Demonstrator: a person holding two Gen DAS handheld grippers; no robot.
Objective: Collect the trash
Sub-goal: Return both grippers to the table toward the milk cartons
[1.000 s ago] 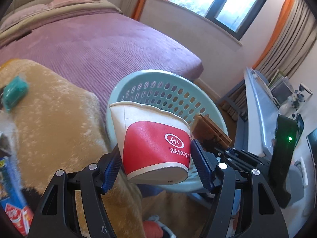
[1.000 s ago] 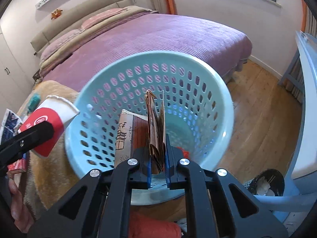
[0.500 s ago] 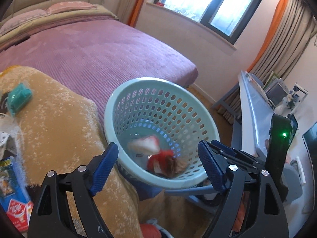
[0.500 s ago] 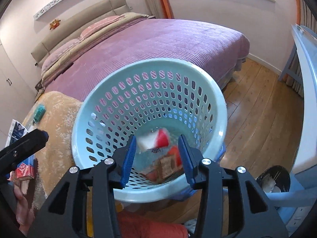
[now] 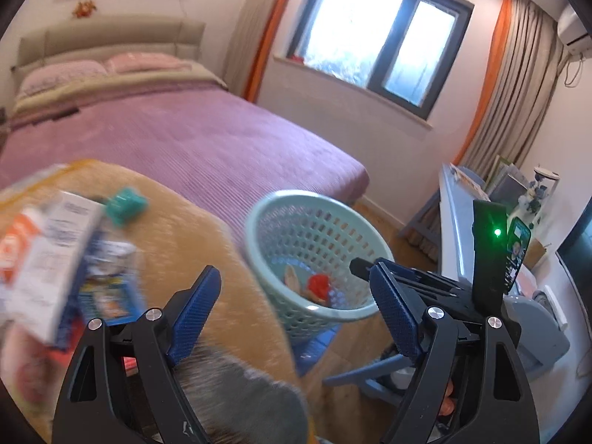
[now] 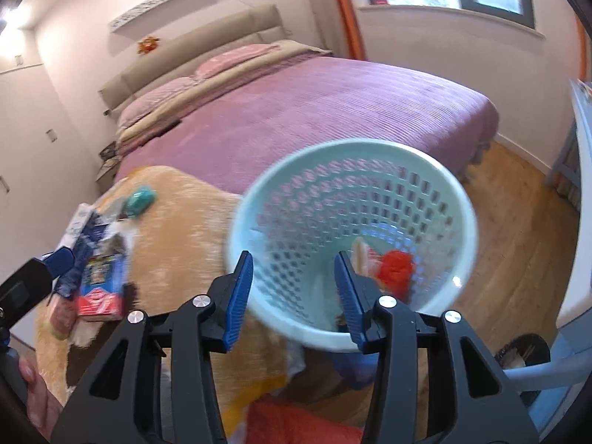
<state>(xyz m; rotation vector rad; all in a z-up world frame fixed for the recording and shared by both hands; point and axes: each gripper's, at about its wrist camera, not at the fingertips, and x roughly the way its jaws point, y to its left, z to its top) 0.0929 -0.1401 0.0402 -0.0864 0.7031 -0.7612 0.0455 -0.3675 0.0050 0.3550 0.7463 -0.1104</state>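
A light-blue perforated basket (image 5: 335, 310) (image 6: 444, 207) stands beside the tan fleece surface (image 5: 177, 236) (image 6: 174, 229). In it lie the red-and-white paper cup (image 5: 319, 285) (image 6: 396, 268) and a brown card piece (image 5: 292, 277) (image 6: 360, 255). My left gripper (image 5: 296, 307) is open and empty, back from the basket. My right gripper (image 6: 294, 296) is open and empty above the basket's near rim. Blurred cartons and wrappers (image 5: 55, 251) (image 6: 98, 281) and a teal packet (image 5: 124, 203) (image 6: 140, 199) lie on the fleece at left.
A purple bed (image 5: 177, 137) (image 6: 314, 111) lies behind the basket. A white desk (image 5: 458, 222) stands at right, with a wooden floor (image 6: 518, 222) and a blue chair (image 6: 555, 373) below. The right gripper's body (image 5: 488, 251) shows in the left wrist view.
Both grippers opened: the left let go of the cup and the right let go of the card piece, which dropped into the basket. Both then drew back and swung left.
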